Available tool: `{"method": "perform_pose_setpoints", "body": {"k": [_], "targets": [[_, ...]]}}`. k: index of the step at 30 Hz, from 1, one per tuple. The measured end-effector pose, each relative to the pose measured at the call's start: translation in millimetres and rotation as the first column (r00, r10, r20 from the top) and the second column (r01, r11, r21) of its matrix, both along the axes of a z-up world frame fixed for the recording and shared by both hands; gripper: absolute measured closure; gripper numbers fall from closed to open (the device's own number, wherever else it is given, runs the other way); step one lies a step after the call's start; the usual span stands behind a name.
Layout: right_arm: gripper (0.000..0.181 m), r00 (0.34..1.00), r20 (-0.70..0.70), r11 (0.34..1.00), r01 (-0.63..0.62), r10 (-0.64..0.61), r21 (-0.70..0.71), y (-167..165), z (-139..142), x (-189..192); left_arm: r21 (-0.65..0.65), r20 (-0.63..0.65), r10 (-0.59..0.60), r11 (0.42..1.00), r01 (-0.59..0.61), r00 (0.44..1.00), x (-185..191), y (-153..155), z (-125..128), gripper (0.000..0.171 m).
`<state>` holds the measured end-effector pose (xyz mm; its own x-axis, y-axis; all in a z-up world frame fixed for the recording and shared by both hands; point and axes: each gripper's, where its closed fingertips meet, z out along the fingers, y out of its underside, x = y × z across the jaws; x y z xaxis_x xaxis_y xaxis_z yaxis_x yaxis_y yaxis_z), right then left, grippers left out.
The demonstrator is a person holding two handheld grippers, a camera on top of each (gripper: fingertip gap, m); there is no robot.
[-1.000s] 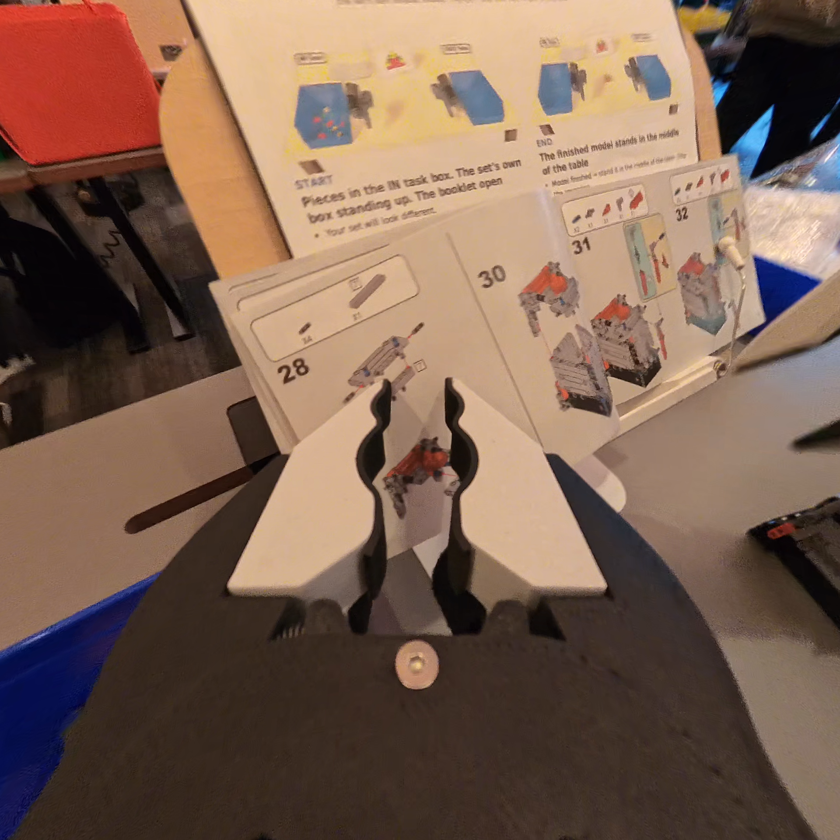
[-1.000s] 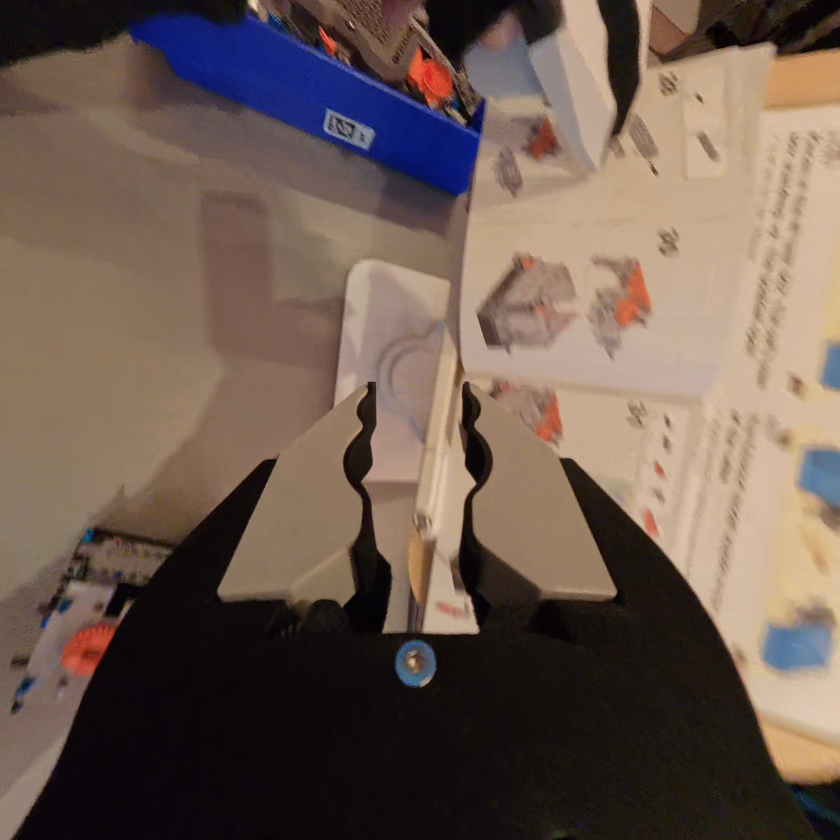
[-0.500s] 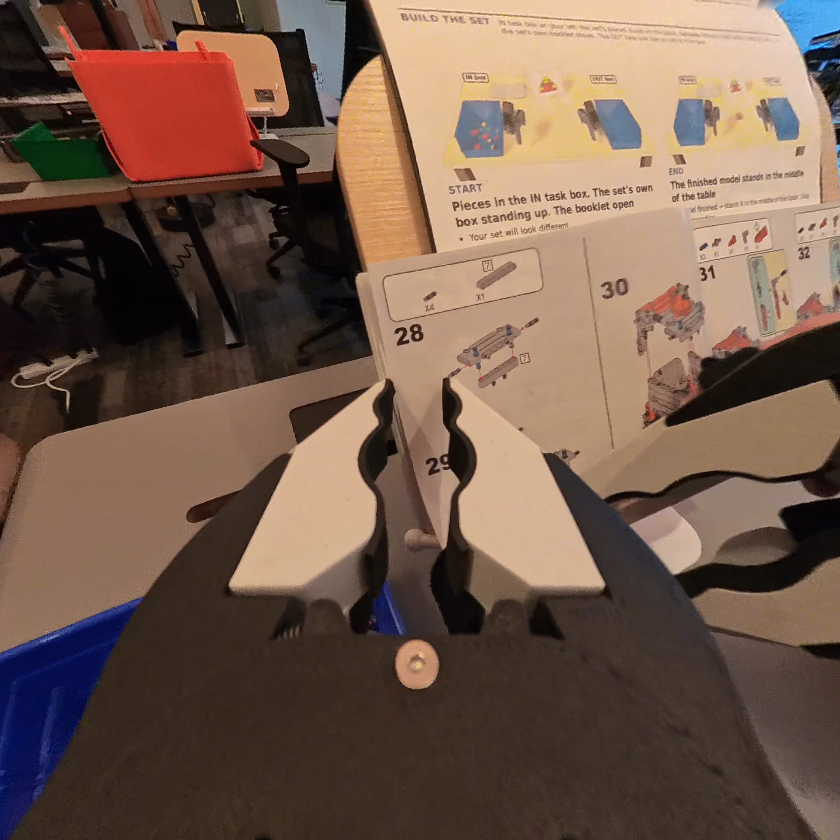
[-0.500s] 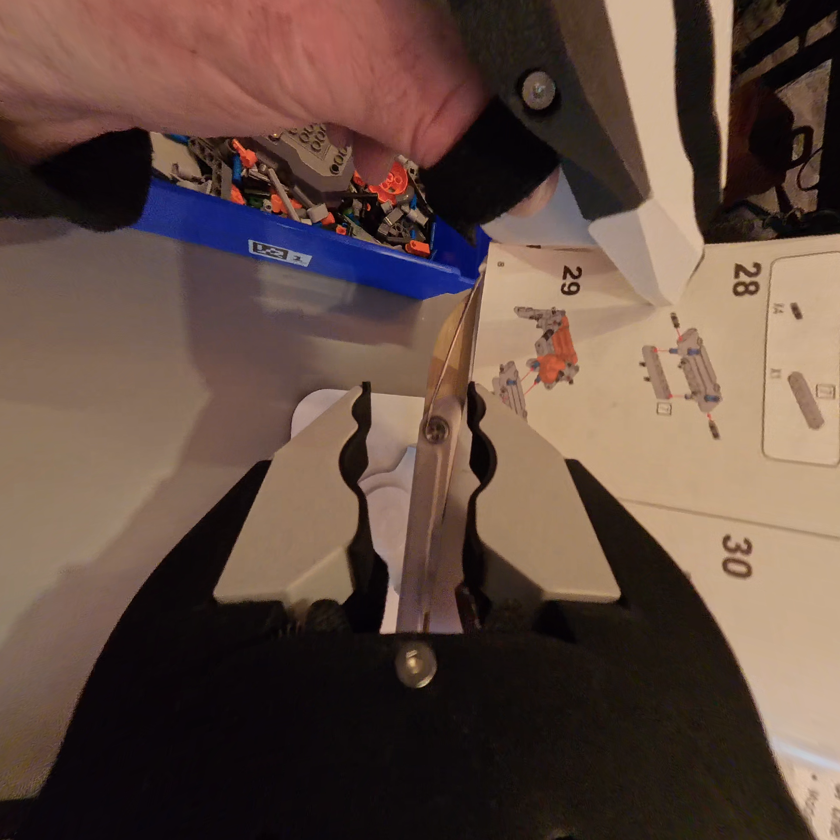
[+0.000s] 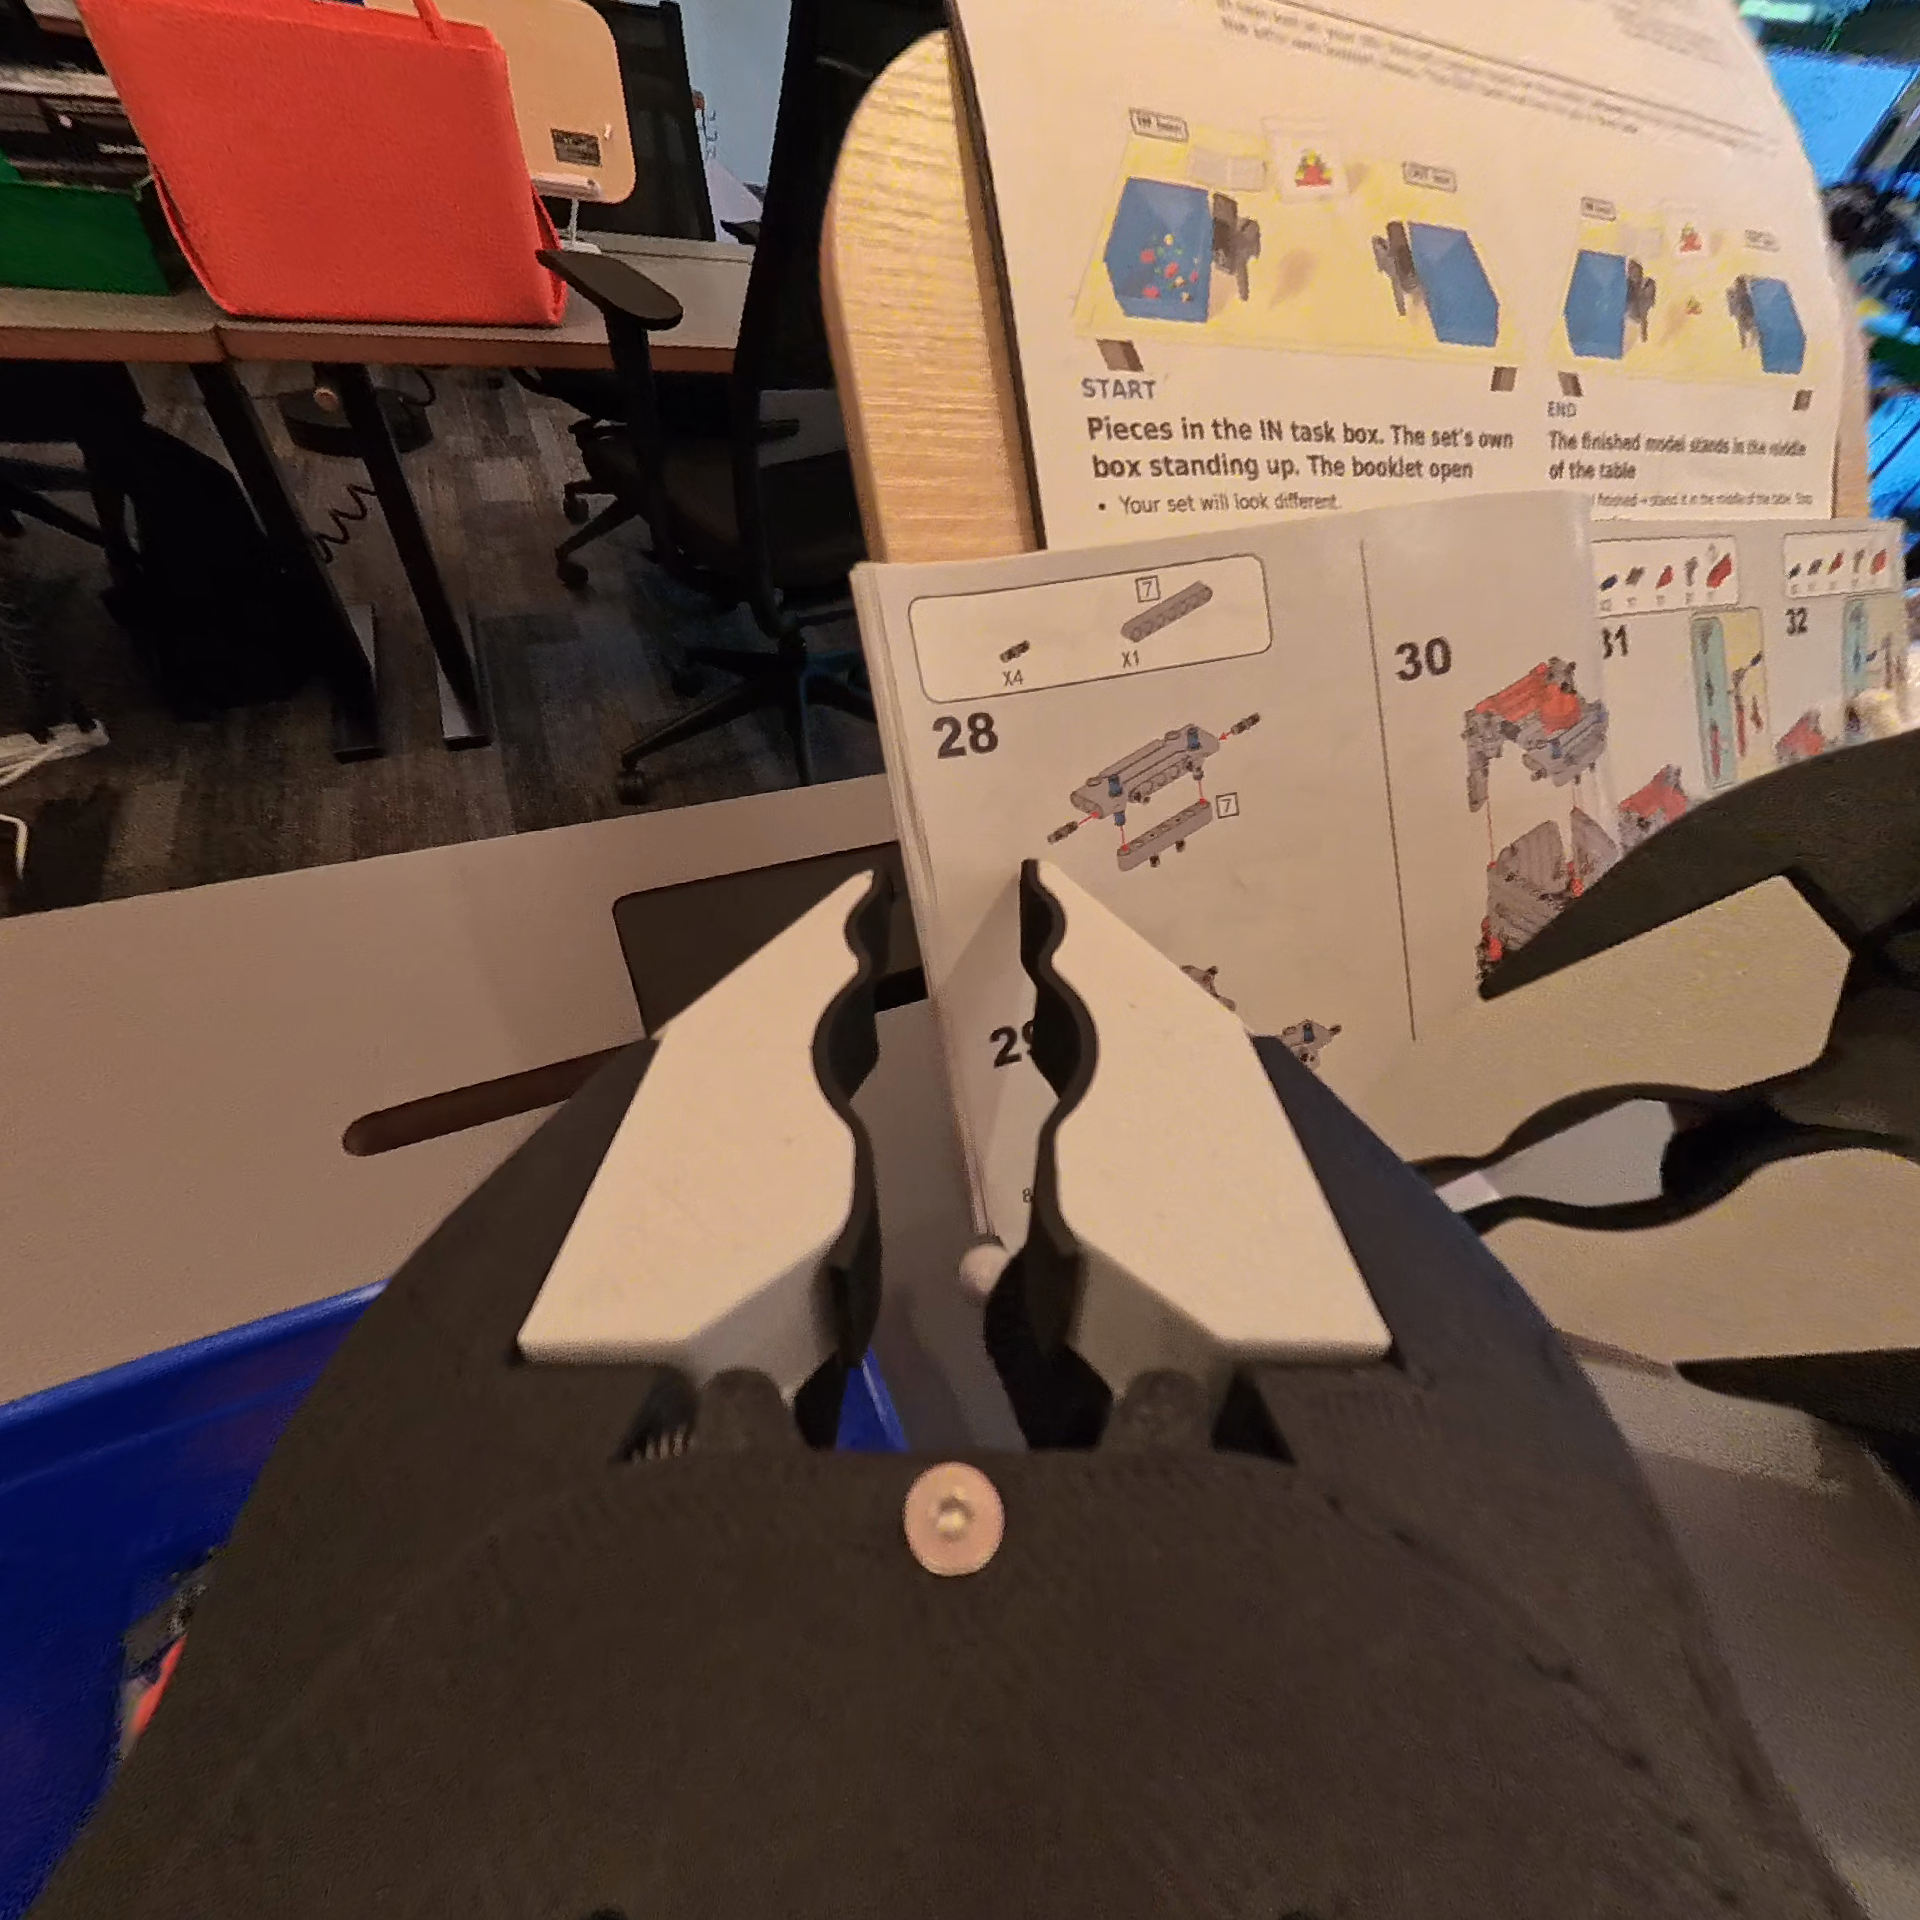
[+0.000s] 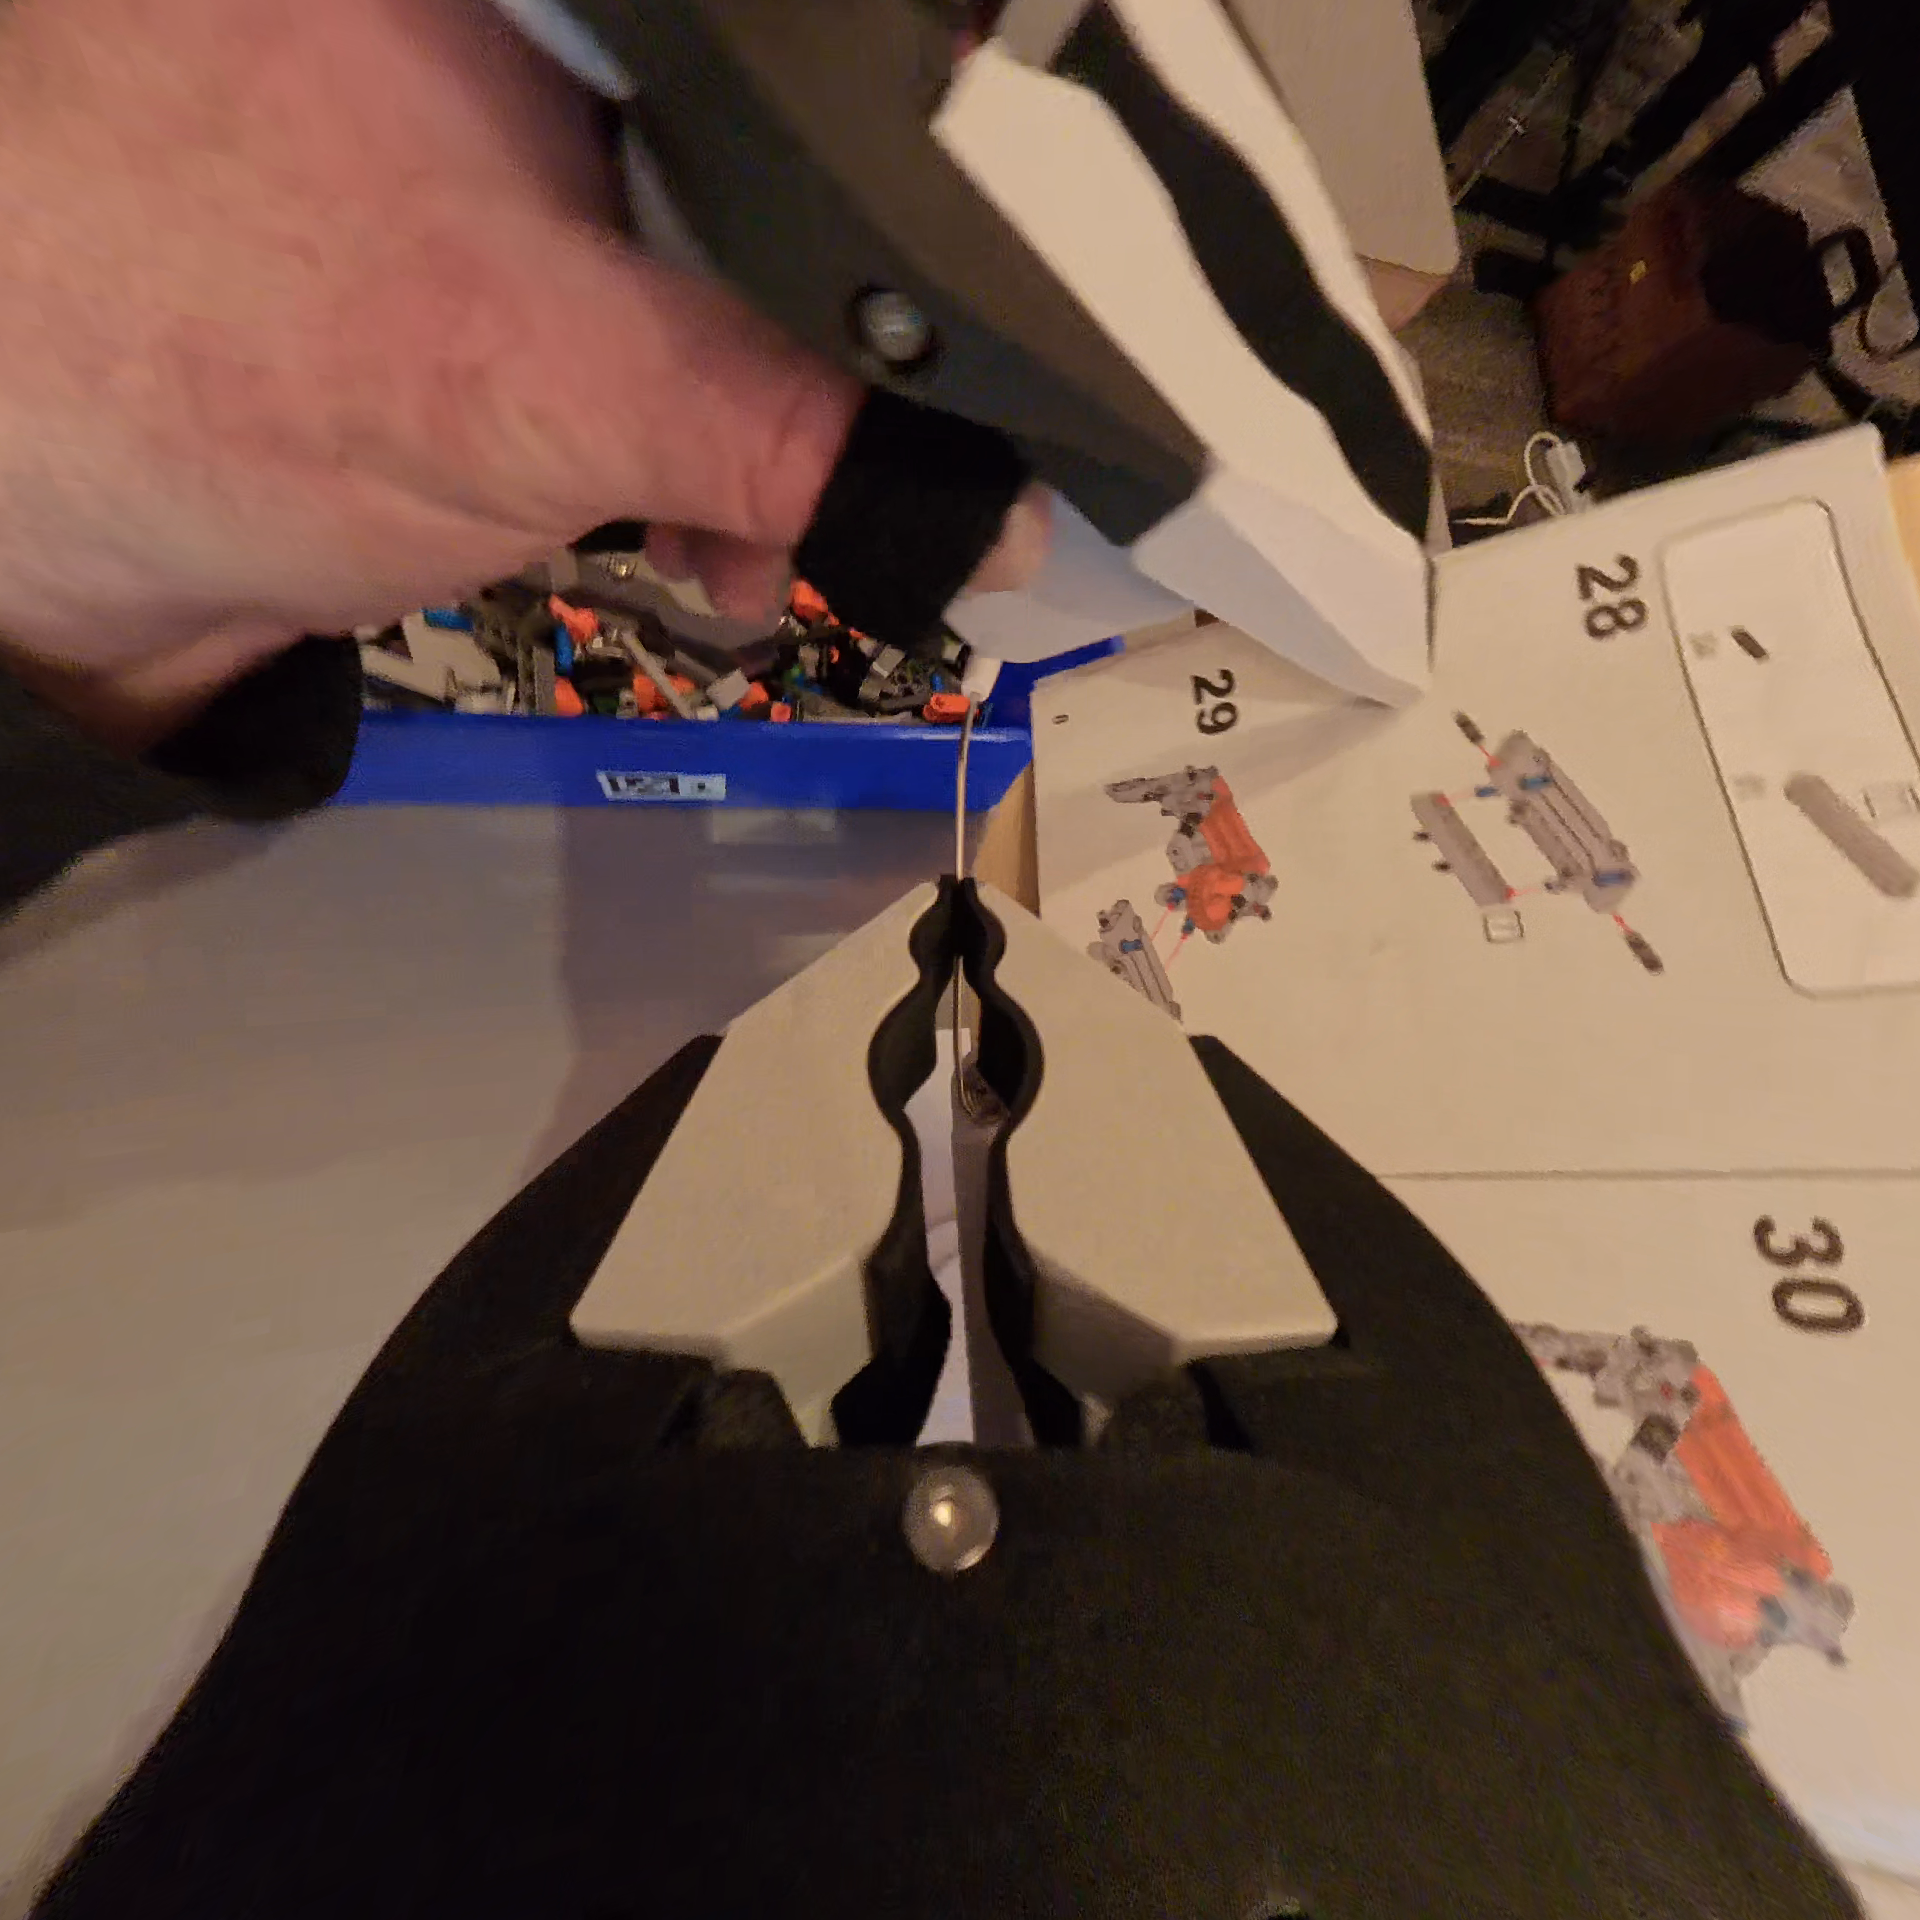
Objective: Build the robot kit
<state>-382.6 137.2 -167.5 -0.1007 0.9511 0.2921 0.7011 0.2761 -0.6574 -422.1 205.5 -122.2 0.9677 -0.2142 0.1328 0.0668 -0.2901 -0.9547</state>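
Observation:
An open instruction booklet (image 5: 1195, 831) stands against a wooden stand (image 5: 925, 312). My left gripper (image 5: 951, 873) is open, and the booklet's left edge stands between its fingers without being clamped. A small white knob (image 5: 977, 1262) shows low in that gap. My right gripper (image 6: 958, 891) is shut on the stand's thin metal page-holder wire (image 6: 966, 800), next to the booklet (image 6: 1351, 1039). Its fingers (image 5: 1662, 997) reach in from the right in the left wrist view. The left gripper's fingers (image 6: 1299, 582) and a hand (image 6: 364, 312) show above in the right wrist view.
A blue bin (image 6: 675, 758) of small grey and orange building parts sits on the grey table (image 6: 312, 1143), left of the booklet. Its wall also shows in the left wrist view (image 5: 156, 1507). A printed sheet (image 5: 1351, 312) stands behind the booklet. A red bag (image 5: 332, 156) and an office chair (image 5: 665, 416) lie beyond. My right fingertips sit around 9 centimetres from my left ones.
My left gripper has moved left along the booklet to its left edge. My right gripper has closed on the wire, which earlier lay loose between its open fingers.

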Motion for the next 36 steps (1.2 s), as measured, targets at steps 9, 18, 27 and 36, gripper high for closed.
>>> {"method": "perform_pose_setpoints", "body": {"k": [9,18,27,36], "targets": [[0.179,0.965,-0.16,0.966,0.179,-0.21,-0.187,22.6,20.7,11.9,0.007,0.155,-0.014,1.0,0.013,0.988,-5.2,0.3,-1.2,0.148],[0.132,0.953,-0.199,0.972,0.234,-0.228,0.007,23.3,68.6,47.4,0.087,0.126,0.069,0.993,-0.081,0.99,-21.9,-14.2,26.1,0.142],[0.118,0.839,-0.258,0.872,0.488,-0.478,-0.031,88.6,109.9,248.3,0.187,-0.036,-0.137,0.972,0.141,0.99,46.9,-52.6,89.6,0.126],[0.095,0.841,-0.274,0.667,0.131,-0.467,-0.734,106.5,20.7,261.8,-0.01,-0.22,-0.186,0.982,0.189,0.958,119.6,-26.6,19.5,0.119]]}}
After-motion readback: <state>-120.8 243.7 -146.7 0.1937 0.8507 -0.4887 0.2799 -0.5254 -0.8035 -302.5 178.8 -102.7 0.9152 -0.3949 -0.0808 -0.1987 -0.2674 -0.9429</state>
